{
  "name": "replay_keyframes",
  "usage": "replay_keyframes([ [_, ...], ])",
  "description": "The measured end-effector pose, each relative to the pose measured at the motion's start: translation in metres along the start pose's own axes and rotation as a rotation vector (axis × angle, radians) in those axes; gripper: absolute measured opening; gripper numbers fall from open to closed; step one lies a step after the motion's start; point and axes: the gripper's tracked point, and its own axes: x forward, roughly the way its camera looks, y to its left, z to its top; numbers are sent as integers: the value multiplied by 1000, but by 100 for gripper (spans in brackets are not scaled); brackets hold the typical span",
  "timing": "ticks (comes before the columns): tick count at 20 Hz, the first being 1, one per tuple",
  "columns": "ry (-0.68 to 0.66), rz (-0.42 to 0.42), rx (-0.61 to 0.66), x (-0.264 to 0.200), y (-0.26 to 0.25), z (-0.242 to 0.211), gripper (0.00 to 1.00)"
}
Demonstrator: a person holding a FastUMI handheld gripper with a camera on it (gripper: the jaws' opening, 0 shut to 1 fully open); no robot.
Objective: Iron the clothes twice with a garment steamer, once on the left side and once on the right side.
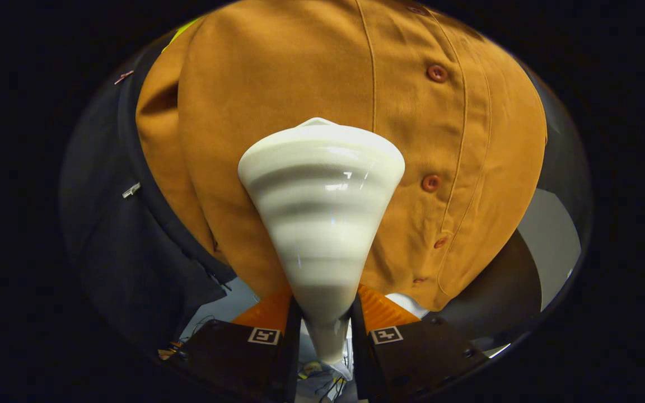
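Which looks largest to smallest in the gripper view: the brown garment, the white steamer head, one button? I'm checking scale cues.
1. Brown garment.
2. White steamer head, held between the gripper fingers; its nearness to the camera inflates it.
3. Button, smallest.

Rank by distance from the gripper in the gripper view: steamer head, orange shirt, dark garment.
1. steamer head: neck clamped between the fingers of the gripper.
2. orange shirt: just beyond the head's wide face.
3. dark garment: hanging behind the shirt's side.
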Motion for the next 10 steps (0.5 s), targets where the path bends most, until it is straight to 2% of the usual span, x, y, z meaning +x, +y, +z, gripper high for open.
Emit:
replay_keyframes([
  [6,105,1,11,2,-2,-39,44],
  [10,47,-3,9,-22,-7,-23,44],
])
